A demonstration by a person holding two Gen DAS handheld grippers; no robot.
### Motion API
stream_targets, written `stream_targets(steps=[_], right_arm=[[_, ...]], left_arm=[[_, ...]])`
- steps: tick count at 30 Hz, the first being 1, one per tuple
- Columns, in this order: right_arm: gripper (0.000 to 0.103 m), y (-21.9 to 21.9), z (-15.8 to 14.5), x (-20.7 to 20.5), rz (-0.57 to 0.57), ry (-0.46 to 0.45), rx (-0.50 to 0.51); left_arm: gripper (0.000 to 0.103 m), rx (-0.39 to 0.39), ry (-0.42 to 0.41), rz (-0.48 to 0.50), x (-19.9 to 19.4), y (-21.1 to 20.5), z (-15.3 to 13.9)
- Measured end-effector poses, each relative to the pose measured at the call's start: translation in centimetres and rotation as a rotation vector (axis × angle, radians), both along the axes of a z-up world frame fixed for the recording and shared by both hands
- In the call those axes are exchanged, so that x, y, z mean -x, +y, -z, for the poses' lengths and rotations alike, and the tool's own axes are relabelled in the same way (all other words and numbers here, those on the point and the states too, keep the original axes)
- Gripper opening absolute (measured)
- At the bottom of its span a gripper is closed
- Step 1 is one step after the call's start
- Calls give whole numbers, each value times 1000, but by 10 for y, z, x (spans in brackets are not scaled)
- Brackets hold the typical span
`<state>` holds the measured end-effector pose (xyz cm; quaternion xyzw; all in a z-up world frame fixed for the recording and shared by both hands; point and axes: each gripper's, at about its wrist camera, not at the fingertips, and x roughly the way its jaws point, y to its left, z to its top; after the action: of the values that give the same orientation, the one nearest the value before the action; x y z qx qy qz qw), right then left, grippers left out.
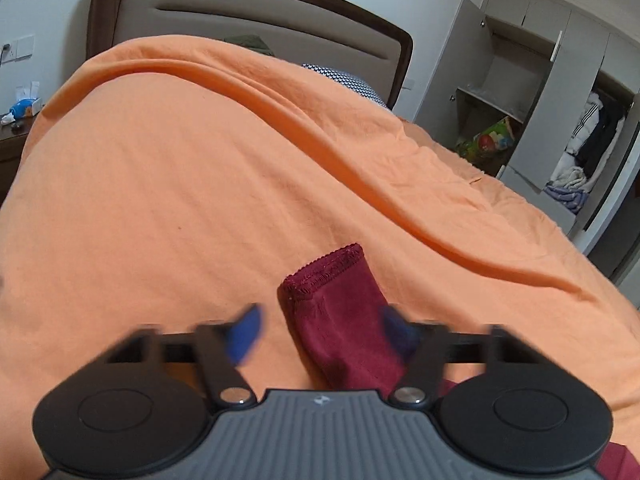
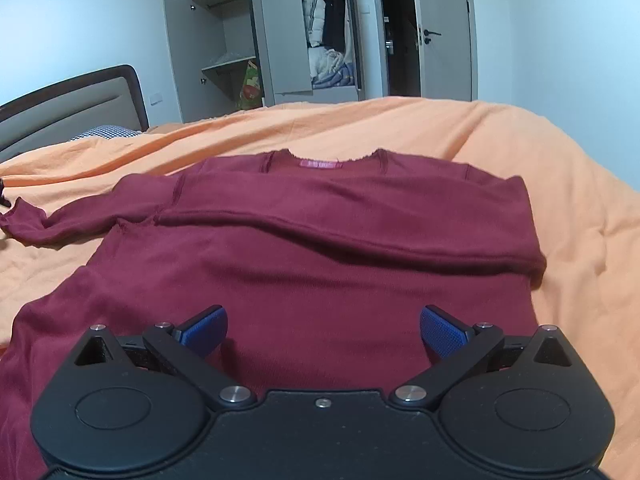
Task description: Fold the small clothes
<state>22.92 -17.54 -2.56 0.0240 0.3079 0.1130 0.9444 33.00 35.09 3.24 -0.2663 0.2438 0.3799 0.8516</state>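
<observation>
Orange bedding point(image 2: 520, 152) covers the bed, an open wardrobe point(image 2: 280, 40) behind. On it lies a maroon long-sleeved top point(image 2: 320, 264), one sleeve already folded across the chest. My right gripper point(image 2: 323, 330) hovers over the hem, fingers apart. My left gripper point(image 1: 320, 336), fingers apart, straddles the other sleeve's cuff point(image 1: 324, 276). I should pinch near the cuff and fold it flat inward.

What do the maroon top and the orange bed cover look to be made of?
Maroon top: soft matte knit, probably cotton jersey; it drapes limply and shows overlock stitching at the cuff. Orange bed cover: matte woven cloth, likely cotton; fine creases, no sheen.
</observation>
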Motion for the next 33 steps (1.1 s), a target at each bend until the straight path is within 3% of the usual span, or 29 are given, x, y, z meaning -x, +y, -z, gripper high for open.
stream_targets(steps=[1, 3, 5, 7, 14, 23, 29, 33], right_arm=[[102, 1, 2, 0, 2, 5, 1], [102, 2, 4, 1, 2, 11, 7], [102, 2, 5, 1, 2, 14, 12], [102, 2, 6, 1, 2, 13, 11], [102, 0, 7, 2, 2, 12, -5], [102, -14, 2, 9, 24, -15, -45], [102, -32, -5, 16, 58, -42, -78], [102, -49, -9, 22, 92, -59, -94]], left_arm=[[39, 10, 6, 4, -2, 2, 2], [35, 21, 17, 12, -5, 4, 8], [10, 12, 15, 12, -6, 5, 9], [4, 0, 8, 11, -4, 4, 8], [1, -122, -121, 79, 8, -23, -26], [1, -340, -354, 344, 6, -122, -108], [1, -385, -457, 521, -11, -199, -147], [1, -387, -495, 652, -25, -254, -156]])
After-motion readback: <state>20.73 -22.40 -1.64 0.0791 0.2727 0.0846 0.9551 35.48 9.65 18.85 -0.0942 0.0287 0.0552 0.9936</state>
